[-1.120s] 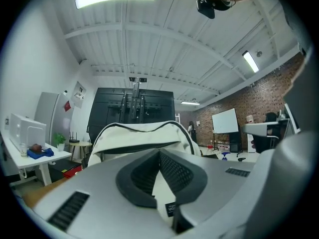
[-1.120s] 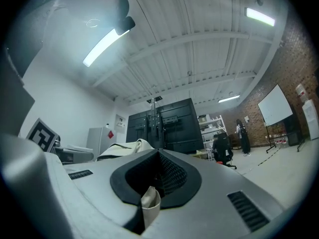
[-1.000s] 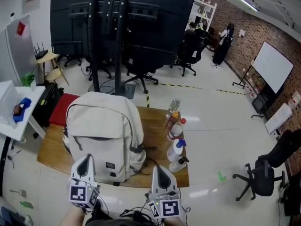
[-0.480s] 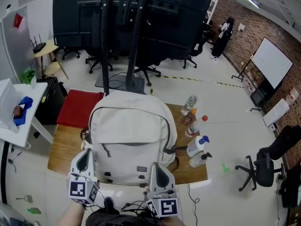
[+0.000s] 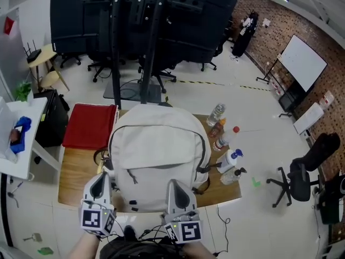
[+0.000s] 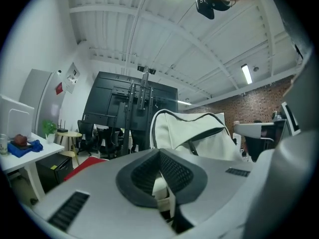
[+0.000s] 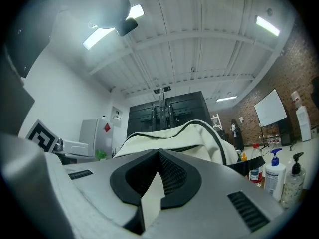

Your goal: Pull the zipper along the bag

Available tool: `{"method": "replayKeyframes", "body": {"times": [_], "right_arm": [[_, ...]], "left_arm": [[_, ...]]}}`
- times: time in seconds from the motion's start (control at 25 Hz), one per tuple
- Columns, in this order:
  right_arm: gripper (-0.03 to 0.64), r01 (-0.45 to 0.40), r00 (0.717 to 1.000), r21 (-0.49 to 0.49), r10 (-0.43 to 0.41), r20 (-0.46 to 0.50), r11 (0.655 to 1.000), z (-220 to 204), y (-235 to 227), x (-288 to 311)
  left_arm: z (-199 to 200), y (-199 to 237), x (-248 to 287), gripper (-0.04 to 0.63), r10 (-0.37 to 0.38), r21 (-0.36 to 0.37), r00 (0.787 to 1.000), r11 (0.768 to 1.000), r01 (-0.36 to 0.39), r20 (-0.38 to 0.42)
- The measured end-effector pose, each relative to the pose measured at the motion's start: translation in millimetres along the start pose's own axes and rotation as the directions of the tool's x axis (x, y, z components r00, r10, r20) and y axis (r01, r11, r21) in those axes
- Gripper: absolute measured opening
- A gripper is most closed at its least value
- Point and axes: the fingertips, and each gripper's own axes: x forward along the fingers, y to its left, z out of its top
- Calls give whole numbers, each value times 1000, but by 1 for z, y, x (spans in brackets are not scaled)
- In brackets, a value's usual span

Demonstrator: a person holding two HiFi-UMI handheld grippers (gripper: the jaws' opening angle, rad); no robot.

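Observation:
A cream backpack [image 5: 156, 155] lies flat on the wooden table [image 5: 75, 171], its dark zipper line curving round the top. In the head view my left gripper [image 5: 101, 180] is at the bag's near left corner and my right gripper [image 5: 176, 186] at its near right edge. Both are shut with nothing between the jaws. The left gripper view shows the backpack [image 6: 192, 133] just beyond the closed jaws. Likewise, the right gripper view has the backpack [image 7: 174, 136] rising behind its closed jaws.
Several bottles [image 5: 226, 144] stand on the table's right side, seen too as bottles [image 7: 279, 176] in the right gripper view. A red mat [image 5: 89, 125] lies at the far left. Behind stand a black screen stand [image 5: 135, 42] and office chairs. A white side table [image 5: 19, 139] is at left.
The view has moved forward over the table, so the backpack now sits closer and more centred. Both grippers stay shut and low at the bag's near edge.

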Motion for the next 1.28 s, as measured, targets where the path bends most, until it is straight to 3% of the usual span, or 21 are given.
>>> {"method": "replayKeyframes", "body": {"times": [0.28, 0.48, 0.76, 1.12, 1.28], "right_arm": [[6, -65, 997, 17, 66, -43, 998, -18, 54, 25], [6, -63, 996, 32, 65, -68, 997, -31, 79, 33], [6, -106, 990, 45, 109, -87, 993, -34, 86, 47], [6, -192, 976, 51, 196, -96, 980, -35, 81, 59], [6, -208, 972, 51, 212, -97, 977, -36, 80, 60]], "left_arm": [[-4, 27, 0, 18, -55, -18, 998, 998, 55, -4], [-9, 27, -3, 18, -124, -30, 992, 992, 123, -34], [-18, 0, 8, 46, -227, -10, 972, 974, 226, -59], [-27, -18, 19, 51, -255, 13, 962, 966, 257, -101], [-29, -14, 21, 109, -259, 6, 959, 965, 261, -115]]}}
